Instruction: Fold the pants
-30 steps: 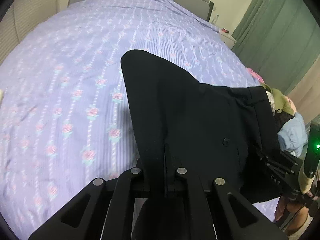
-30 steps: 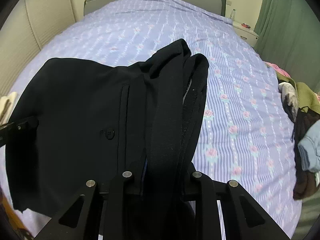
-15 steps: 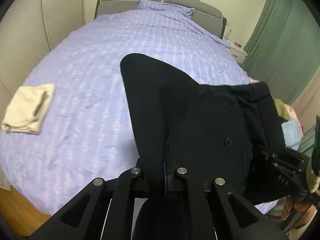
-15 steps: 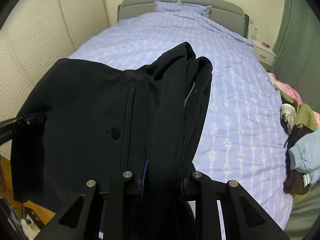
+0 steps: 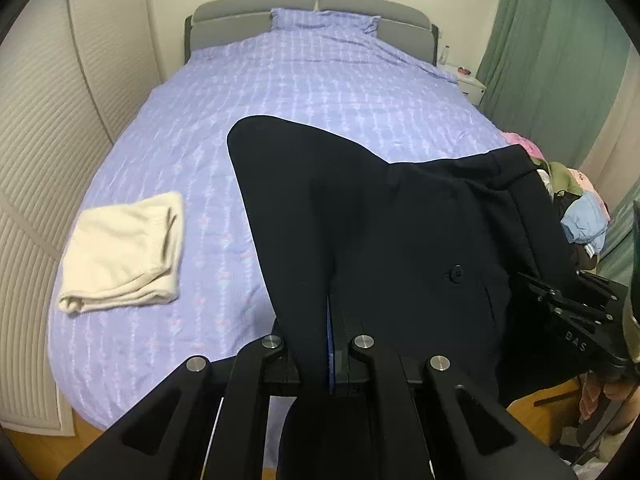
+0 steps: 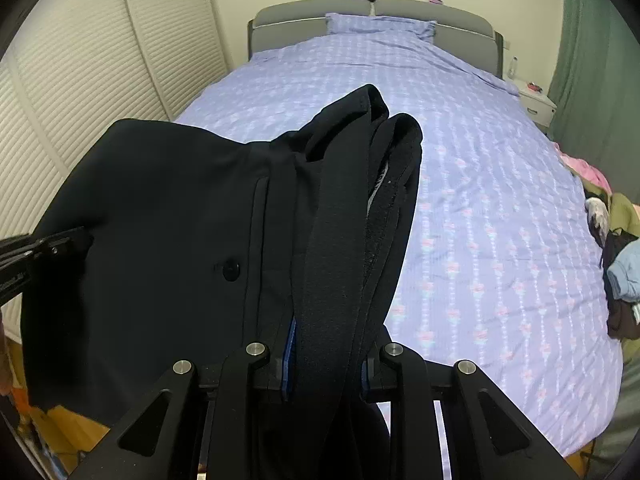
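A home bedroom: a bed [image 5: 328, 92] with lilac floral sheet and grey headboard [image 5: 312, 6], louvred wardrobe doors [image 6: 100, 60], green curtains [image 5: 552, 48], a white nightstand [image 6: 536, 106], and piled clothes [image 6: 616, 248].

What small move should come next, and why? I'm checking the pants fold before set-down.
Probably carry the black pants forward and lower them onto bare purple bedspread. Both the left hand-held gripper and the right hand-held gripper are clamped on the pants, which hang at the bed's foot; keep right of the folded cream garment.
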`<state>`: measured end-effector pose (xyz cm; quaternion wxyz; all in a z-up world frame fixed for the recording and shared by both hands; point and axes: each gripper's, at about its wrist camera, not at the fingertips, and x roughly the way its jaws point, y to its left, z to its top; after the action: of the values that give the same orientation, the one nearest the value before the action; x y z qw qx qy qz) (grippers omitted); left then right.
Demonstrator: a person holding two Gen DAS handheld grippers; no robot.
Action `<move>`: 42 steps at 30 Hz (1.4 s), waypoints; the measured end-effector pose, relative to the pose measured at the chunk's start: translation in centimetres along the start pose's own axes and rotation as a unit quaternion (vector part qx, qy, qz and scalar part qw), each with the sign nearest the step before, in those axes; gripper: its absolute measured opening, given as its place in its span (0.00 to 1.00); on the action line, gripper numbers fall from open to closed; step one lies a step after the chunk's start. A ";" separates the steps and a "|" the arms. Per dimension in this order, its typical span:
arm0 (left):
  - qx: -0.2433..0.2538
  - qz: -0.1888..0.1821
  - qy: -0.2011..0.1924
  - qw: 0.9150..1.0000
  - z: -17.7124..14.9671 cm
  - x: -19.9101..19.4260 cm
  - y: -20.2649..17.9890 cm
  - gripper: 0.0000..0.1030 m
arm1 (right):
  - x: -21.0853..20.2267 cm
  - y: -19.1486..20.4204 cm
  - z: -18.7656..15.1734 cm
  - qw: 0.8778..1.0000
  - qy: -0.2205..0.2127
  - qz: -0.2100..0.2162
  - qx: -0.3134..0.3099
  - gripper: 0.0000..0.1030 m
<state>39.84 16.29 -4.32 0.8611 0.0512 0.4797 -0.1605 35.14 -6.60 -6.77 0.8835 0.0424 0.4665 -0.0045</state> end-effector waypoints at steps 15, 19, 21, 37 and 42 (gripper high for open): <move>-0.069 0.013 -0.023 0.997 -1.2 -2.4 13.9 0.08 | 0.9 12.1 2.6 0.997 -0.007 0.025 -0.067 0.23; -0.059 0.004 -0.031 0.998 -0.3 -1.6 18.8 0.08 | 2.3 16.1 4.1 0.998 -0.015 0.015 -0.065 0.23; -0.047 -0.003 -0.029 0.998 0.5 -1.3 21.2 0.08 | 3.1 18.4 4.9 0.998 -0.019 0.005 -0.052 0.23; -0.001 -0.002 -0.008 1.000 4.2 0.7 39.2 0.08 | 9.5 30.8 8.3 1.000 0.001 0.004 0.014 0.23; -0.006 -0.004 0.003 1.000 4.6 3.2 44.1 0.08 | 12.7 33.8 9.4 1.000 0.012 0.017 0.015 0.23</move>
<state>59.52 56.03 -7.48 0.8593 0.0443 0.4834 -0.1608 51.71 26.73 -9.59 0.8770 0.0635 0.4763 0.0040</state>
